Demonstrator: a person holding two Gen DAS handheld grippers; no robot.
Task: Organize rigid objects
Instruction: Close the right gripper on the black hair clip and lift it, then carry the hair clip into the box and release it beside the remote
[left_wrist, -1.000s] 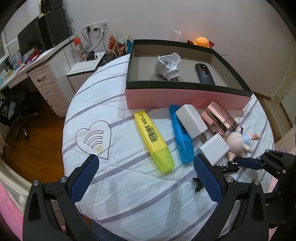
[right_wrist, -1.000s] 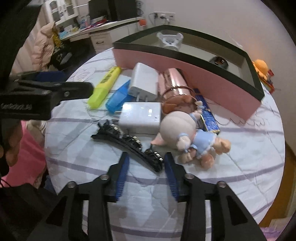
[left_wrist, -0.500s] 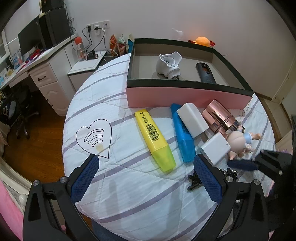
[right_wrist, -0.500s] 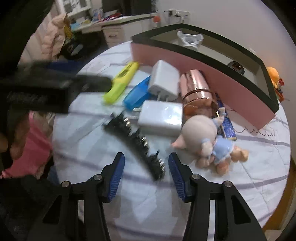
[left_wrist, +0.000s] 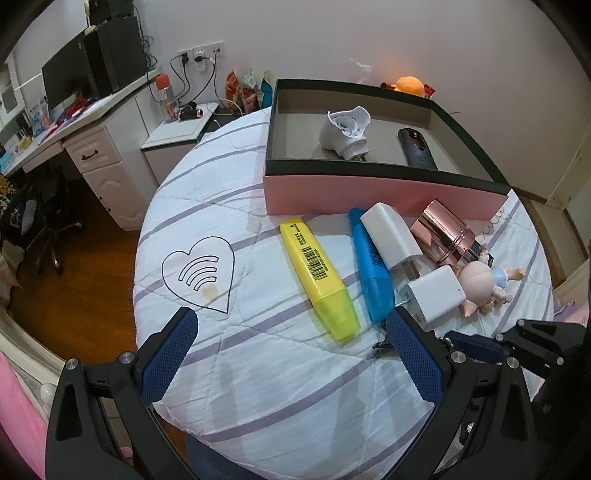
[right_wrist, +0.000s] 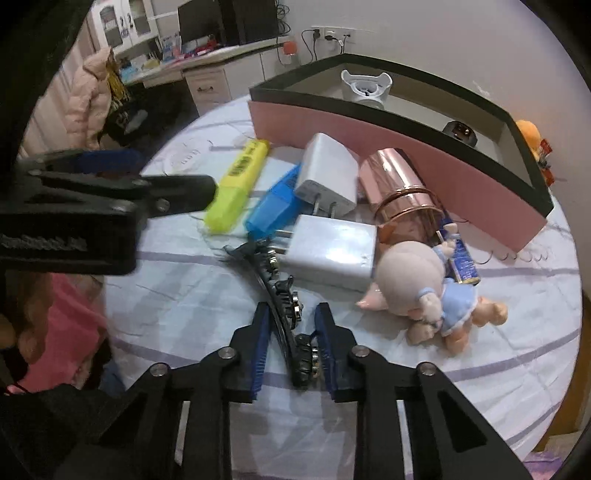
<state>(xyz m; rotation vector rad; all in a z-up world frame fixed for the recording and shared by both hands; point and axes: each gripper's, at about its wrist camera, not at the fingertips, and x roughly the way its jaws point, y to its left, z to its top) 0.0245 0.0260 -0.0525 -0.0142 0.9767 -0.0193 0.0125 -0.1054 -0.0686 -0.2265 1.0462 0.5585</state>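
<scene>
A black jewelled hair clip (right_wrist: 282, 295) lies on the striped round table (left_wrist: 280, 376). My right gripper (right_wrist: 291, 347) straddles its near end, jaws narrow on either side of it; contact is not clear. My left gripper (left_wrist: 295, 354) is open wide and empty over the table's near edge. Behind the clip lie a yellow highlighter (left_wrist: 319, 269), a blue highlighter (left_wrist: 371, 266), two white chargers (left_wrist: 391, 236) (right_wrist: 332, 254), a rose-gold tin (right_wrist: 399, 188) and a doll (right_wrist: 424, 291). The pink box (left_wrist: 369, 192) holds a white gadget (left_wrist: 345, 133) and a black device (left_wrist: 415, 147).
A blue battery (right_wrist: 463, 262) lies by the doll. A desk with drawers (left_wrist: 99, 162) and a monitor stand to the left. The left gripper's body (right_wrist: 92, 210) reaches in at the left of the right wrist view. The floor drops off past the table edge.
My right gripper has moved forward over the hair clip's near end and its jaws have narrowed around it. The left gripper has barely moved.
</scene>
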